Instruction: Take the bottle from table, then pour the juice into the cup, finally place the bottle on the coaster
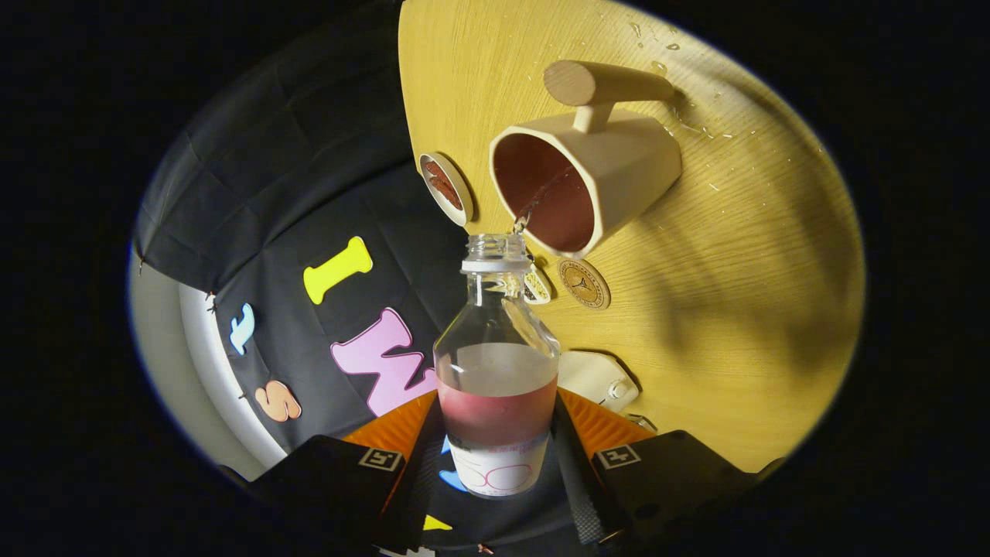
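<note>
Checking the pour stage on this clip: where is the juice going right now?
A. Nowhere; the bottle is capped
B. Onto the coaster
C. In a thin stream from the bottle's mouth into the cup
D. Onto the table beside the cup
C: the bottle, clamped between the gripper fingers, is uncapped, and a thin stream runs from its mouth into the cup, which already holds red juice.
</note>
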Motion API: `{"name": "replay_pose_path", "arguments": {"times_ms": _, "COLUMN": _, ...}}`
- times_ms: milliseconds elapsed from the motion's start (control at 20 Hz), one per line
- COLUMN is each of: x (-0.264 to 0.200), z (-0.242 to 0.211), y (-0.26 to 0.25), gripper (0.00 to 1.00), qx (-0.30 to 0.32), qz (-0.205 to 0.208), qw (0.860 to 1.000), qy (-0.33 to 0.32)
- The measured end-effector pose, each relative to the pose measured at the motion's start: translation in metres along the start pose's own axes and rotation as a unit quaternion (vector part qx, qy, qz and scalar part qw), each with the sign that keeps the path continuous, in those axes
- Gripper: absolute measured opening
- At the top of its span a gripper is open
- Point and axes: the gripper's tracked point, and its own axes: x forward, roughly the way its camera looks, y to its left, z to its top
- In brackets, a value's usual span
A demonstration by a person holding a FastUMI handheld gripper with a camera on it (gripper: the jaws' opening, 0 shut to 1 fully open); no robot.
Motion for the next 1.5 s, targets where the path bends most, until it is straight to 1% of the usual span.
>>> {"name": "replay_pose_path", "arguments": {"times_ms": 150, "x": 0.001, "z": 0.005, "y": 0.007, "gripper": 0.76, "qx": 0.02, "qz": 0.005, "qw": 1.0, "qy": -0.012}}
{"name": "replay_pose_path", "arguments": {"times_ms": 400, "x": 0.002, "z": 0.002, "y": 0.009, "gripper": 0.75, "qx": 0.041, "qz": -0.001, "qw": 0.999, "qy": -0.011}}
{"name": "replay_pose_path", "arguments": {"times_ms": 500, "x": 0.001, "z": 0.003, "y": 0.013, "gripper": 0.75, "qx": 0.059, "qz": 0.0, "qw": 0.998, "qy": -0.014}}
{"name": "replay_pose_path", "arguments": {"times_ms": 800, "x": 0.005, "z": 0.001, "y": 0.002, "gripper": 0.75, "qx": 0.089, "qz": -0.048, "qw": 0.995, "qy": -0.007}}
{"name": "replay_pose_path", "arguments": {"times_ms": 950, "x": 0.007, "z": 0.005, "y": 0.006, "gripper": 0.75, "qx": 0.108, "qz": -0.046, "qw": 0.993, "qy": -0.016}}
{"name": "replay_pose_path", "arguments": {"times_ms": 1150, "x": 0.006, "z": 0.011, "y": 0.009, "gripper": 0.76, "qx": 0.109, "qz": -0.043, "qw": 0.993, "qy": -0.024}}
{"name": "replay_pose_path", "arguments": {"times_ms": 1500, "x": 0.007, "z": 0.01, "y": 0.004, "gripper": 0.75, "qx": 0.098, "qz": -0.052, "qw": 0.994, "qy": -0.023}}
